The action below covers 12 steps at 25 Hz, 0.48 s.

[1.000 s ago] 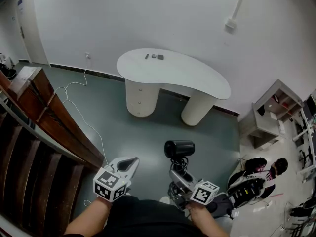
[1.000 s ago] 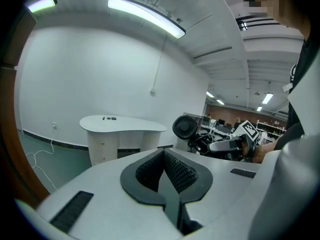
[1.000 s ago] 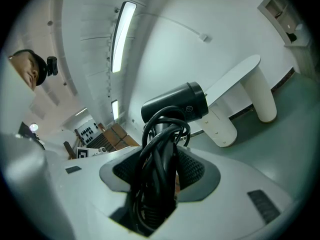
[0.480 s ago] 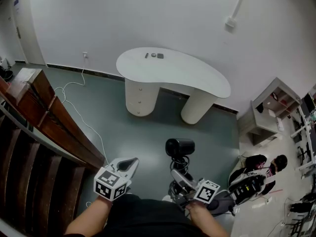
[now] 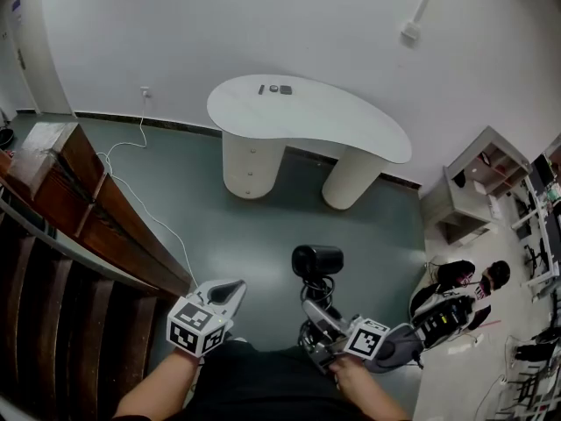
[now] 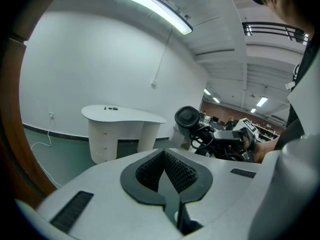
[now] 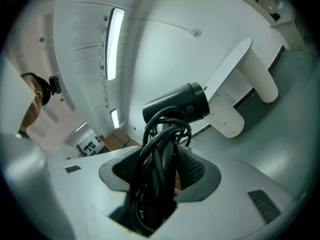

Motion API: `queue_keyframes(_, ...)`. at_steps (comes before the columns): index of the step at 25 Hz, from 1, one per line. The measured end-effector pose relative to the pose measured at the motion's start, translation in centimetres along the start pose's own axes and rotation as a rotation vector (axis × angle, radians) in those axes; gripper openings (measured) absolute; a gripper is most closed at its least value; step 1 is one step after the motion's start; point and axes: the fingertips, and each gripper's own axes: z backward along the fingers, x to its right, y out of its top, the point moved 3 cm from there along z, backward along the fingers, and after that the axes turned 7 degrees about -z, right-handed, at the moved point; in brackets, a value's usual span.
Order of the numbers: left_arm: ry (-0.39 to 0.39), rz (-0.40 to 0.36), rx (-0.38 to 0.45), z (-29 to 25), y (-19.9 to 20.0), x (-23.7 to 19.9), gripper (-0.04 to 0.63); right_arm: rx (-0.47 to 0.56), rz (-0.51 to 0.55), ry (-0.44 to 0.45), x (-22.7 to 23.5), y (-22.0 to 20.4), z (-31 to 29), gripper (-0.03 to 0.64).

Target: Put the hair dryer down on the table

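A black hair dryer (image 5: 317,260) stands upright in front of me, its barrel on top and its black cord wound round the handle. My right gripper (image 5: 314,312) is shut on that cord-wrapped handle; in the right gripper view the hair dryer (image 7: 177,106) rises from between the pads (image 7: 192,169). My left gripper (image 5: 230,289) is held to its left, shut and with nothing in it, its tips meeting in the left gripper view (image 6: 163,154). From there the hair dryer (image 6: 188,118) shows to the right. The white curved table (image 5: 351,134) stands ahead by the wall, well apart from both grippers.
A few small dark items (image 5: 273,89) lie at the table's far edge. A wooden stair rail (image 5: 79,209) runs along the left, with a white cable (image 5: 145,200) on the green floor. A white shelf unit (image 5: 478,182) and black bags (image 5: 456,296) stand at the right.
The whole view has shifted slightly as the person moves. Both grippers keep their places in the picture, and the hair dryer is still held upright in the right one.
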Motion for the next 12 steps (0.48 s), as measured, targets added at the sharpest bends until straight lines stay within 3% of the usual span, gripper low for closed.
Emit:
queue_keyframes(4, -0.019, 0.006, -0.006, 0.3, -0.7, -0.7, 0.017, -0.02, 0.0, -0.023, 0.1, -1.2, -0.7, 0.198)
queue_keyframes(12, -0.027, 0.01, 0.0, -1.0, 0.0, -2.5, 0.017, -0.004, -0.01, -0.039, 0.9, 0.7, -2.7, 0.198)
